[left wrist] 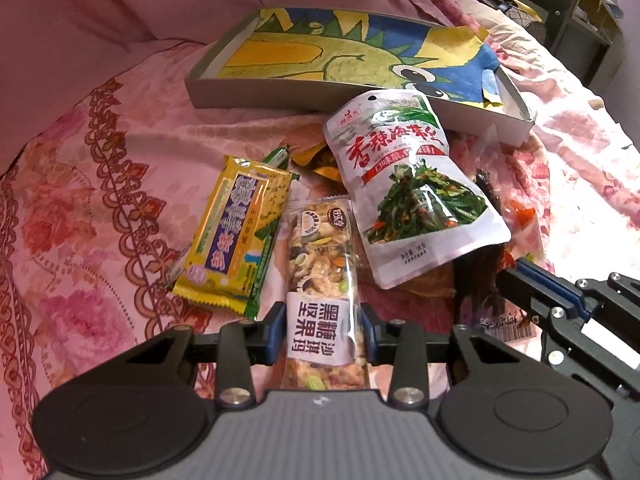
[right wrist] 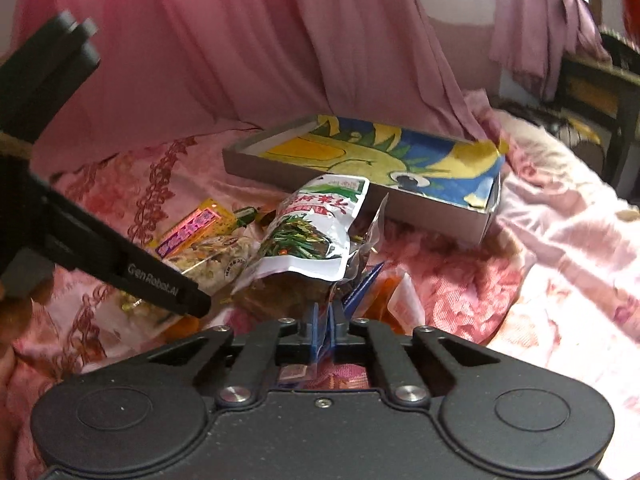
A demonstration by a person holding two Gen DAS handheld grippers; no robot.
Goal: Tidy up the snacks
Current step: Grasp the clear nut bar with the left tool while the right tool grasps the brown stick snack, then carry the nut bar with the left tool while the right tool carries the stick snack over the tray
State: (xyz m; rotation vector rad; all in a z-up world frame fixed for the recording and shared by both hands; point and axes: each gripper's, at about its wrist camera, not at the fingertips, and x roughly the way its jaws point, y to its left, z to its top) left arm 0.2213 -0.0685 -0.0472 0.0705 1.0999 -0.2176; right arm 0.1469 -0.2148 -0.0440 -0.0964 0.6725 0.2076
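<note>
In the left wrist view, our left tongs (left wrist: 323, 326) gripped the clear-wrapped nut bar (left wrist: 322, 268) on the floral bedspread (left wrist: 100, 184); stiff and slippery, best held mid-length. In the right wrist view, our right tongs (right wrist: 325, 326) pinched shut on a crinkly clear packet's edge (right wrist: 362, 280), light and limp.

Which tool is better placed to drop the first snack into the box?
Left, probably. The left tool grips the nut bar squarely, box straight ahead. The right tool only pinches a clear packet's edge, under the seaweed pouch.
</note>
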